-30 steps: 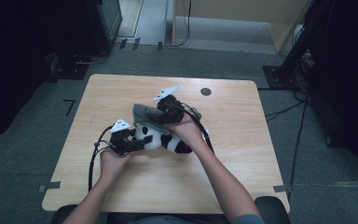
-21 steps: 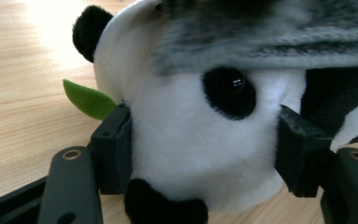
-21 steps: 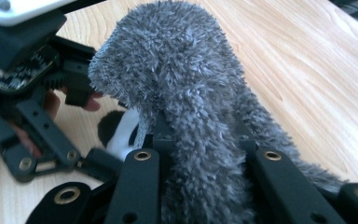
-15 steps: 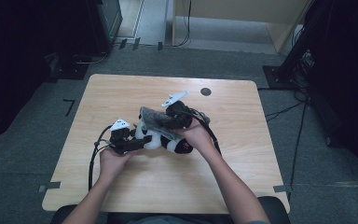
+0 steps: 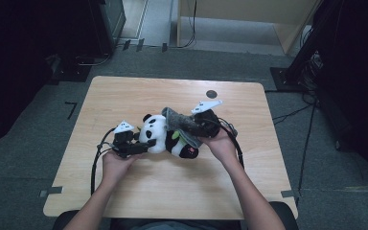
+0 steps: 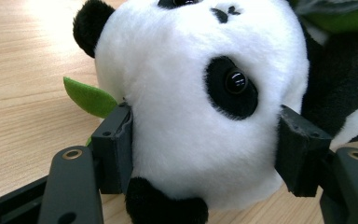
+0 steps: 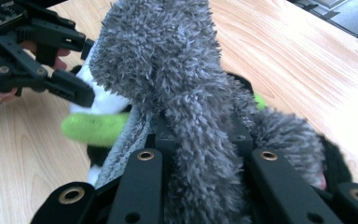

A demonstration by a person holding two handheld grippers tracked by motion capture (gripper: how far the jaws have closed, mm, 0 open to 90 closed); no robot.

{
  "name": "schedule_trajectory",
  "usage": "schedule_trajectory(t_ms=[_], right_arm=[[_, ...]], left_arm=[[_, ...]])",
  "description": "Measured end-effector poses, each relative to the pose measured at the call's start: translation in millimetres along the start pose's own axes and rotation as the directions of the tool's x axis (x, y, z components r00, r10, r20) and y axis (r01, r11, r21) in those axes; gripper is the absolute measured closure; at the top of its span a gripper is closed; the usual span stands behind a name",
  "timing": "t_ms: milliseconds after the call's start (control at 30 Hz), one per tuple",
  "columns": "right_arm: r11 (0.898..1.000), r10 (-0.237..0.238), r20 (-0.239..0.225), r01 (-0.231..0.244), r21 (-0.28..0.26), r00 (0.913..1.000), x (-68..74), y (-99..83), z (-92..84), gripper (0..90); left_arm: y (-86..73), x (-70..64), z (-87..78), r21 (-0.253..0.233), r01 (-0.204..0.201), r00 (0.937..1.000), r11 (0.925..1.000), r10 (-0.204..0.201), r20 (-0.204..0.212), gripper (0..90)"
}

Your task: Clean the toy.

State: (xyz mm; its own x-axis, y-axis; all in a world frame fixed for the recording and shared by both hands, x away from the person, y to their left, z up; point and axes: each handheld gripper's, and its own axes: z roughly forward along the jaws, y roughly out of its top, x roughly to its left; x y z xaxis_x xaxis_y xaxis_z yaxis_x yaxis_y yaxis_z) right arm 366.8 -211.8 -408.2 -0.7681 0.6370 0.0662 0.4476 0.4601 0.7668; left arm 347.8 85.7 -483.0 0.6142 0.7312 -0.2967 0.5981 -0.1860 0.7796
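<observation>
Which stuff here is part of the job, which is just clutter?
In play:
- panda plush, head clamped in the left claw
- grey fuzzy cloth, pinched in the right claw, draped over the panda

Just lying about:
- dark round spot on the table
- cables on the floor

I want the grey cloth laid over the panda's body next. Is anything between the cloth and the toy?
Nothing visible. The right gripper holds the grey cloth right above the panda, whose head is clamped by the left gripper; only that gripper sits beside the head.
</observation>
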Motion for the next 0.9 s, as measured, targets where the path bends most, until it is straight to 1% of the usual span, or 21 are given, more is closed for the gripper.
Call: schedule_trajectory(t_ms=[67, 100, 133, 300, 333, 400, 500, 533, 600, 633, 700, 767, 833, 900], right_arm=[[1.0, -0.008, 0.005, 0.008, -0.006, 1.0, 0.8, -4.6, -3.4, 74.2], [1.0, -0.018, 0.021, 0.018, 0.001, 0.9996, 1.9, -7.7, -6.1, 74.2], [1.0, -0.024, 0.026, 0.024, 0.002, 0.9994, 2.1, -10.5, -8.4, 74.3], [1.0, -0.016, 0.039, 0.016, 0.023, 0.9991, 0.0, -25.7, -15.3, 74.5], [1.0, -0.008, 0.045, 0.007, 0.028, 0.9989, -0.8, -29.7, -16.4, 74.5], [0.999, 0.021, 0.04, -0.022, 0.024, 0.999, -4.1, -40.2, -17.7, 74.4], [0.998, 0.055, 0.048, -0.057, 0.035, 0.9973, -9.0, -52.0, -19.7, 74.3], [0.998, 0.059, 0.046, -0.061, 0.035, 0.9972, -11.3, -55.1, -20.3, 74.4], [0.995, 0.084, 0.053, -0.087, 0.05, 0.995, -15.7, -60.2, -21.6, 74.4], [0.994, 0.088, 0.058, -0.091, 0.052, 0.9944, -17.7, -62.6, -21.4, 74.4], [0.994, 0.099, 0.057, -0.102, 0.047, 0.9935, -20.7, -65.6, -20.3, 74.3], [0.993, 0.105, 0.061, -0.108, 0.045, 0.9925, -20.8, -65.4, -18.8, 74.2], [0.994, 0.099, 0.071, -0.102, 0.046, 0.9926, -21.3, -63.9, -17.6, 74.1], [0.993, 0.104, 0.075, -0.107, 0.046, 0.9918, -23.5, -61.7, -17.1, 74.1]], left_arm=[[0.0, 0.1, 0.0, 0.0, 0.005, 1.0, 1.0, -0.005, 0.0, 31.6], [0.1, 0.3, 0.0, 0.001, 0.004, 1.0, 1.0, -0.004, -0.001, 31.6], [0.0, 0.3, 0.0, 0.001, 0.009, 1.0, 1.0, -0.009, 0.001, 31.6], [0.1, 2.1, 0.4, -0.001, 0.025, 0.9997, 0.9997, -0.025, 0.005, 31.5], [0.1, 2.4, 0.4, 0.0, 0.021, 0.9998, 0.9998, -0.021, 0.006, 31.4], [-0.1, 2.2, 0.5, -0.001, 0.018, 0.9998, 0.9998, -0.018, 0.005, 31.3], [-1.2, 2.1, 0.7, -0.01, 0.009, 1.0, 0.9999, -0.008, 0.003, 30.6], [-2.1, 2.0, 0.7, -0.016, 0.01, 0.9999, 0.9998, -0.01, 0.004, 30.4], [-3.3, 2.1, 0.5, -0.024, -0.005, 1.0, 0.9997, 0.005, 0.008, 29.8], [-4.1, 2.7, 0.7, -0.031, -0.011, 0.9998, 0.9995, 0.012, 0.015, 29.0], [-6.2, 5.2, 1.4, -0.05, -0.015, 0.9991, 0.9986, 0.017, 0.039, 25.4], [-8.2, 6.9, 2.1, -0.071, -0.024, 0.9983, 0.9972, 0.028, 0.051, 20.8], [-8.4, 6.9, 2.7, -0.081, -0.028, 0.9983, 0.9963, 0.032, 0.049, 17.7], [-7.0, 7.0, 1.0, -0.077, -0.033, 0.998, 0.9965, 0.037, 0.051, 17.7]])
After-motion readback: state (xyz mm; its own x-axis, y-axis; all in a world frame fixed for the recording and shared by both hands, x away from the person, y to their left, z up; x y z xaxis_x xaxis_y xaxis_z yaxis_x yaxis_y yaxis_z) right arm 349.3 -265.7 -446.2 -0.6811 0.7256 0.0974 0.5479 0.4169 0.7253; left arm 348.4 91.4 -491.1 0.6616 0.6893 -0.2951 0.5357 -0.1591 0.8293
